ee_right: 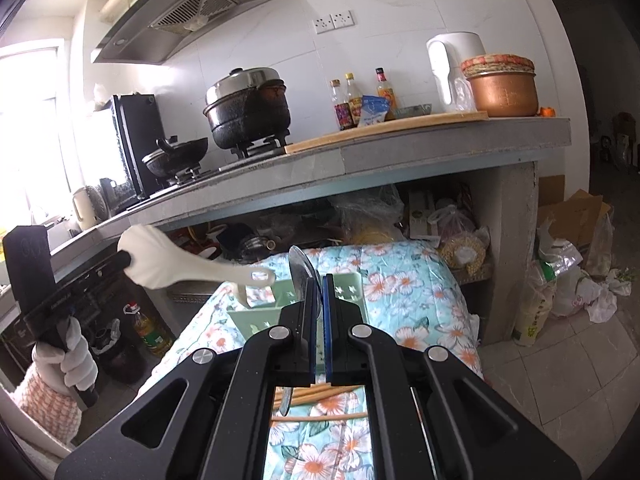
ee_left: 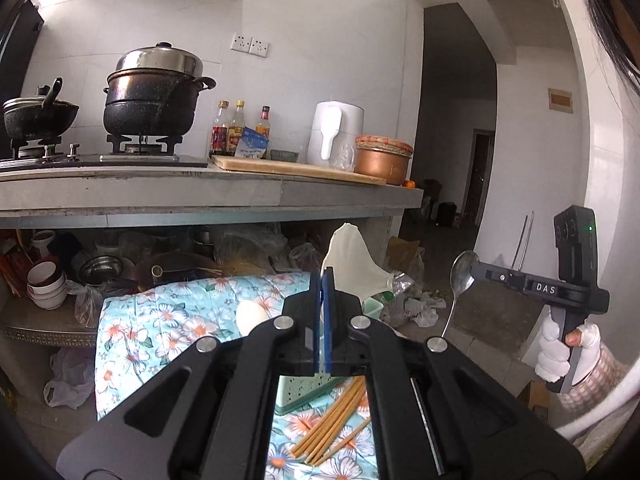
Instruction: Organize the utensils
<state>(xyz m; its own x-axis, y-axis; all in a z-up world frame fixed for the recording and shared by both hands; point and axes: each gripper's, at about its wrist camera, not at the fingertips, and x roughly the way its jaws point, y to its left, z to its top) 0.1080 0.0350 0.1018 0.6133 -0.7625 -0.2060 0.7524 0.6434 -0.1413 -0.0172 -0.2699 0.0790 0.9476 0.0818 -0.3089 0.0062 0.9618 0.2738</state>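
My left gripper [ee_left: 325,276] is shut on a white rice paddle [ee_left: 352,256], which stands up and to the right of the pads. From the right wrist view the same paddle [ee_right: 180,266] juts sideways out of the left gripper [ee_right: 126,260], above the table. My right gripper [ee_right: 320,284] is shut on a metal spoon [ee_right: 300,270], bowl upward. In the left wrist view that spoon [ee_left: 464,276] hangs handle-down from the right gripper [ee_left: 476,271]. A green utensil basket [ee_right: 356,286] sits on the floral cloth [ee_right: 400,292]. Wooden chopsticks [ee_left: 336,420] lie loose on the cloth.
A grey stove counter [ee_left: 200,196] with pots, bottles and a cutting board runs behind the table. Bowls [ee_left: 46,284] and bags fill the shelf under it. Another white utensil [ee_right: 242,294] leans in the basket. Plastic bags [ee_right: 568,280] lie on the floor at right.
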